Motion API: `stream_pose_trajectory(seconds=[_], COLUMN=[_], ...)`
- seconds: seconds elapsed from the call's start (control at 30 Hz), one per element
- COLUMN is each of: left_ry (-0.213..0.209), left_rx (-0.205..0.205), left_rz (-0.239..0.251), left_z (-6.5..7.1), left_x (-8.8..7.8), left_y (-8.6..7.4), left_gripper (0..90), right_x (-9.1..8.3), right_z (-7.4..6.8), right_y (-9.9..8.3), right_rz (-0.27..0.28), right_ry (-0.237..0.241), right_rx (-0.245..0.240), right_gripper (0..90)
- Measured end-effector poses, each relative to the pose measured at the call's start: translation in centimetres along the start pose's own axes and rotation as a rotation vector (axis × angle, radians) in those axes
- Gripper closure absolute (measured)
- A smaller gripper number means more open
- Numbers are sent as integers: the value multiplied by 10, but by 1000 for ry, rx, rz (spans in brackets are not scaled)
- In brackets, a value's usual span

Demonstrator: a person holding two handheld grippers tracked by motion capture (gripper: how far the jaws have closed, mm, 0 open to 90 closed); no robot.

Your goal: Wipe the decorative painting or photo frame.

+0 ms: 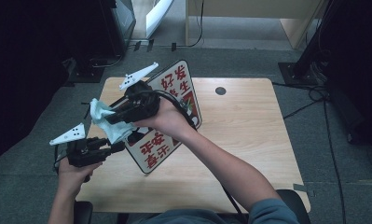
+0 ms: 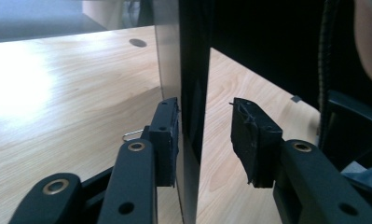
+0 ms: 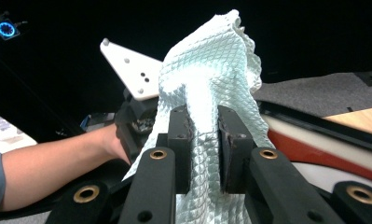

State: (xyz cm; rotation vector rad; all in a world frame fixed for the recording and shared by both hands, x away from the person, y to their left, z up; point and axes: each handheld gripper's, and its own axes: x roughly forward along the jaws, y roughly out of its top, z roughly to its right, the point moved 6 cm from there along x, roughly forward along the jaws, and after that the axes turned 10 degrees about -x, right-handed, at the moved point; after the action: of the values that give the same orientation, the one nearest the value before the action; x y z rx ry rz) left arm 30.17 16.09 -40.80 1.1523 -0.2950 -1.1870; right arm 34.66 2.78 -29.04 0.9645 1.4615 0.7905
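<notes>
A white sign (image 1: pixel 169 112) with red characters and a black rim stands tilted on the wooden table (image 1: pixel 239 135). My right gripper (image 1: pixel 116 116) is shut on a pale blue quilted cloth (image 1: pixel 104 122) at the sign's left edge. In the right gripper view the cloth (image 3: pixel 211 60) is pinched between my right gripper's (image 3: pixel 204 121) pads, above the sign (image 3: pixel 314 154). My left gripper (image 1: pixel 118 147) reaches the sign's lower left side. In its own view my left gripper (image 2: pixel 204 135) straddles the sign's dark edge (image 2: pixel 193 70). One pad lies close against it, and wood shows between the edge and the other pad.
A round cable hole (image 1: pixel 220 91) sits at the table's far middle. Dark equipment (image 1: pixel 44 56) stands left of the table, and cables (image 1: pixel 314 93) run over the floor to the right. A pale wooden desk (image 1: pixel 249 18) is beyond. The person's right forearm (image 1: pixel 221 168) crosses the table.
</notes>
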Motion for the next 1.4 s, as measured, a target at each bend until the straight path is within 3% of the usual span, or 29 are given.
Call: stream_pose_trajectory(seconds=[0.23, 0.4, 0.5, 0.67, 0.83, 1.13, 1.4], left_ry=[31, 37, 34, 38, 44, 60, 67], left_rx=[-23, -45, -68, -61, -72, -75, -76], left_rz=[-28, -17, -16, -23, -27, -36, -36], left_z=[1, 0, -1, 1, -1, -1, -1], left_x=[8, 10, 11, 15, 16, 16, 16], left_y=[-1, 1, 1, 2, 2, 1, 1], left_gripper=[635, 652, 666, 702, 729, 774, 777], right_x=[-12, -19, -19, -10, 2, 1, -8], right_z=[9, 18, 25, 35, 42, 50, 56], right_y=[13, 27, 34, 42, 33, 22, 17], right_rz=[24, 33, 16, -12, -75, -59, -36], right_ry=[-23, -52, -74, -78, -76, -65, -74], right_rx=[-3, -16, -22, -10, 8, 43, 45], right_gripper=[783, 782, 783, 782, 783, 782, 781])
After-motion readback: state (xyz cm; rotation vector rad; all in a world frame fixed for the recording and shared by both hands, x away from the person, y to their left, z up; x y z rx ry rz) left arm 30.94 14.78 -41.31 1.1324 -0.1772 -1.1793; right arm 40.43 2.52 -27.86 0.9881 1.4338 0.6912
